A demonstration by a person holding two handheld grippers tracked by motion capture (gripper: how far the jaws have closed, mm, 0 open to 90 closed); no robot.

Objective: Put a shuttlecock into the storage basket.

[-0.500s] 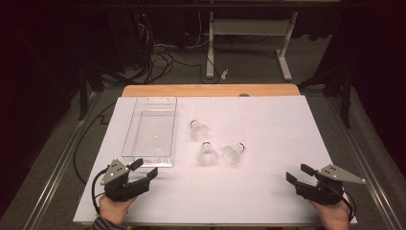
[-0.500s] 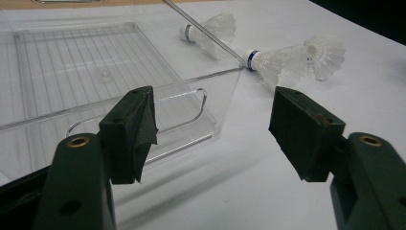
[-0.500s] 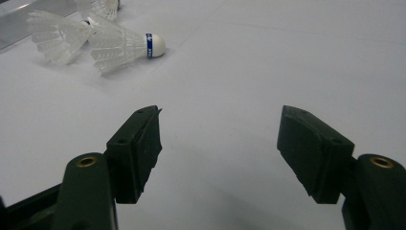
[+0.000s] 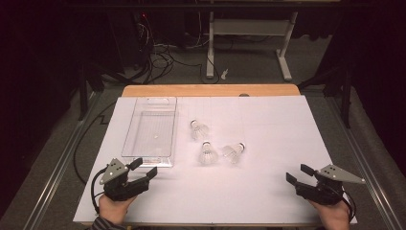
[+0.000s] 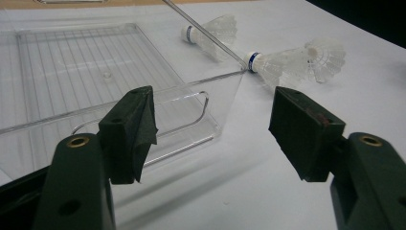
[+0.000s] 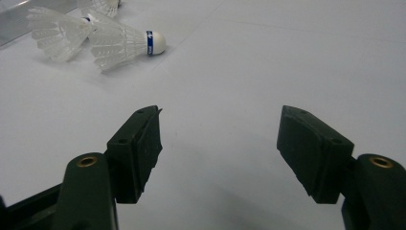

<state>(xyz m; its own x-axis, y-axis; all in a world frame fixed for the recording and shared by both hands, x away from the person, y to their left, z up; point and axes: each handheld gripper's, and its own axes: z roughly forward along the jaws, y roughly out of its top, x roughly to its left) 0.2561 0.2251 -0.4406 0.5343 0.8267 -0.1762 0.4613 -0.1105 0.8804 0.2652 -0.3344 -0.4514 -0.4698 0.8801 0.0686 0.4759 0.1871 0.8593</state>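
Both sets of jaws stand wide apart, holding nothing. Left gripper [image 4: 143, 168] sits just beside the clear tray [image 4: 138, 154]; right gripper [image 4: 298, 174] lies well apart. Three shuttlecocks [image 4: 208, 154] lie between, right of the tray, on the white sheet [image 4: 268, 124].

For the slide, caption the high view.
Two open grippers, left and right, flank three shuttlecocks beside a clear tray.

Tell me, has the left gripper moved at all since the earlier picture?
No. The left gripper sits in the same spot just below the near end of the clear tray in the high view, open.
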